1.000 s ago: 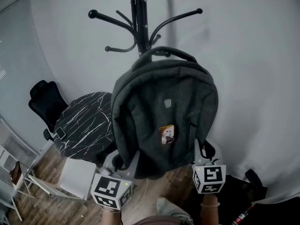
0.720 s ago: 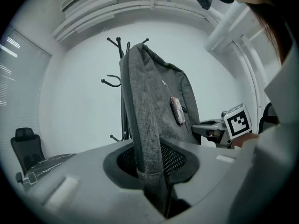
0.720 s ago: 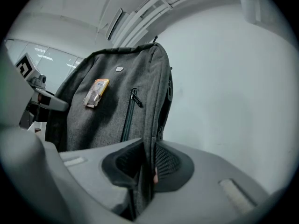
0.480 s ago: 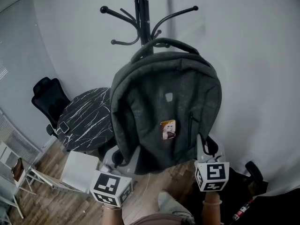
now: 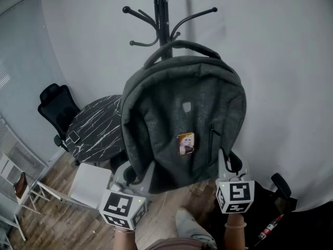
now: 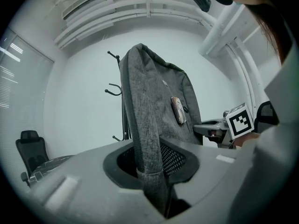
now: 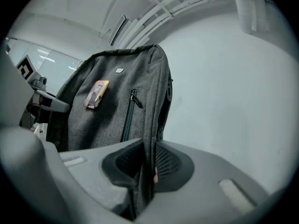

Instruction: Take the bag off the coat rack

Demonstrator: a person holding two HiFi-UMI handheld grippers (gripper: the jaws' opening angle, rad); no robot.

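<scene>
Above the left hand-held gripper (image 5: 134,177) and right hand-held gripper (image 5: 229,164), both clamped on its sides, the grey backpack (image 5: 184,124) stood upright, coat rack (image 5: 164,14) beyond.

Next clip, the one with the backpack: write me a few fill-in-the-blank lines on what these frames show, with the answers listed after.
The grey bag is clamped by ____ tools, the left tool and the right tool.
The coat rack behind it is ____ in colour.
The marbled round table lies on the head view's ____ side.
Missing words: two; black; left.
</scene>
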